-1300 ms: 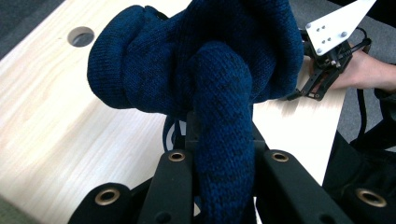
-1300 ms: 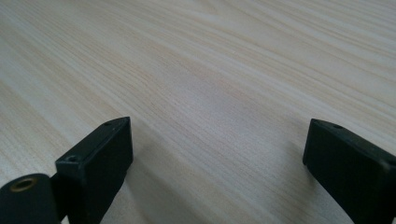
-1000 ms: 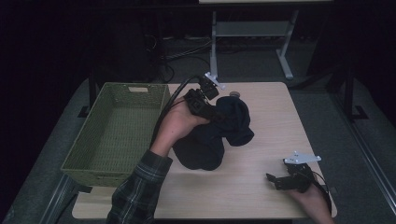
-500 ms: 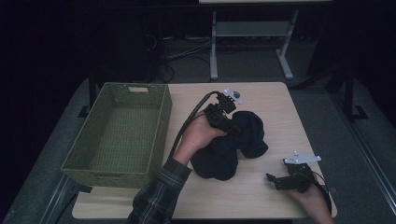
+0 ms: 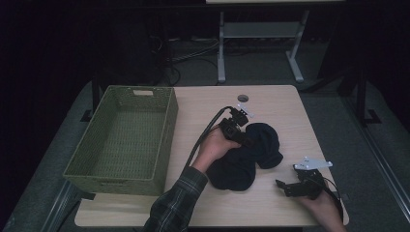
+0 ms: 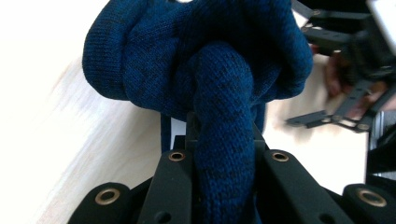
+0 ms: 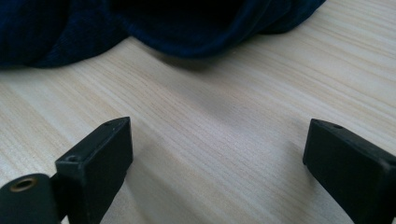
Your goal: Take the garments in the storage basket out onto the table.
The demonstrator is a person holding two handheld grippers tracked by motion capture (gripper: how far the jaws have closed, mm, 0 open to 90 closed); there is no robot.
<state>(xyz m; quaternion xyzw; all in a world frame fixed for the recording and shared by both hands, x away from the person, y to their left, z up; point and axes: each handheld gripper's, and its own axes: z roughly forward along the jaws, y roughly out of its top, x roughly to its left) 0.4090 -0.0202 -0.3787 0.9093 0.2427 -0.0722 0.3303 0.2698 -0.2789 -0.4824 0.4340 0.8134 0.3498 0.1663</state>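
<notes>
Left gripper: we see the black two-jaw left gripper (image 5: 243,137) in the person's left hand (image 5: 215,145), over the middle of the table; in the left gripper view its jaws are closed on a thick fold of the dark blue knitted garment (image 6: 219,93) — the fold runs up between the two black fingers (image 6: 170,186) and bunches above them

Garment: in the high view the dark blue knitted garment (image 5: 251,157) lies in a rumpled heap on the pale wooden table (image 5: 203,111), right of centre, with its bulk resting on the wood below and to the right of the left gripper

Right gripper: we find the black right gripper (image 5: 285,187) with its grey three-cornered plate low at the table's near right corner, held in the right hand (image 5: 321,205); in the right gripper view its jaws stand wide apart with nothing but bare wood between them

Gap: the right gripper points toward the garment — near it, yet apart from it; the garment's edge (image 7: 187,37) lies across the top of the right gripper view

Basket: the olive-green woven rectangular basket (image 5: 164,140) sits on the left side of the table, just beside the left forearm in its plaid sleeve (image 5: 176,203); the garment is outside it
</notes>
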